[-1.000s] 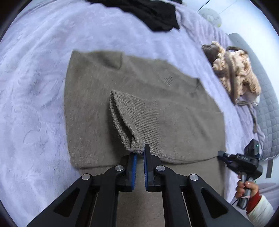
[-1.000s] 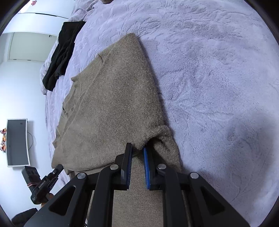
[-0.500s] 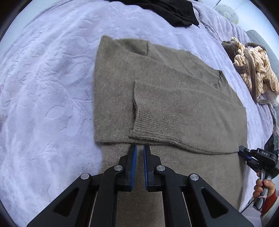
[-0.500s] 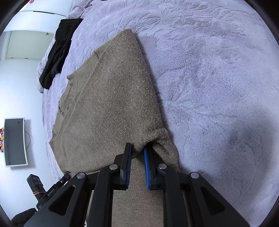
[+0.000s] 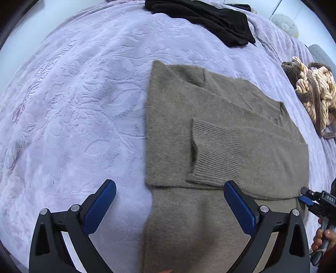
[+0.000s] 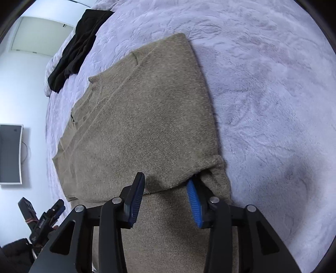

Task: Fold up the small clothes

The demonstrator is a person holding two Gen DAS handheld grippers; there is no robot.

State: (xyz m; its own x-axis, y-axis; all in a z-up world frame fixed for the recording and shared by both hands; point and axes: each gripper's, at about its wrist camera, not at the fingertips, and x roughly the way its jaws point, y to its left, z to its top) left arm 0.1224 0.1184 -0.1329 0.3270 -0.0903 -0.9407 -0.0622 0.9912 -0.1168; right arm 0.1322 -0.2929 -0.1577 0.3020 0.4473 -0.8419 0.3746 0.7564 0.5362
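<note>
A brown knit sweater [image 5: 220, 134] lies flat on a lilac bedspread [image 5: 73, 105], its top part folded down over the lower part, with a ribbed sleeve cuff [image 5: 212, 155] on top. My left gripper [image 5: 168, 201] is open wide and empty, just above the fold's near edge at the sweater's left side. My right gripper [image 6: 166, 199] is open over the folded edge of the sweater [image 6: 142, 126] at its right side; its right finger [image 6: 194, 205] sits by the tucked corner. The right gripper also shows in the left wrist view [image 5: 315, 201].
A black garment [image 5: 201, 16] lies at the far end of the bed, also in the right wrist view [image 6: 77, 46]. A cream and brown striped garment [image 5: 315, 94] is heaped at the right. A wall screen [image 6: 10, 153] hangs beyond the bed's left side.
Both grippers opened and let go of the sweater. The sleeve cuff the left gripper held now lies flat on the fold. The left gripper drew back toward me.
</note>
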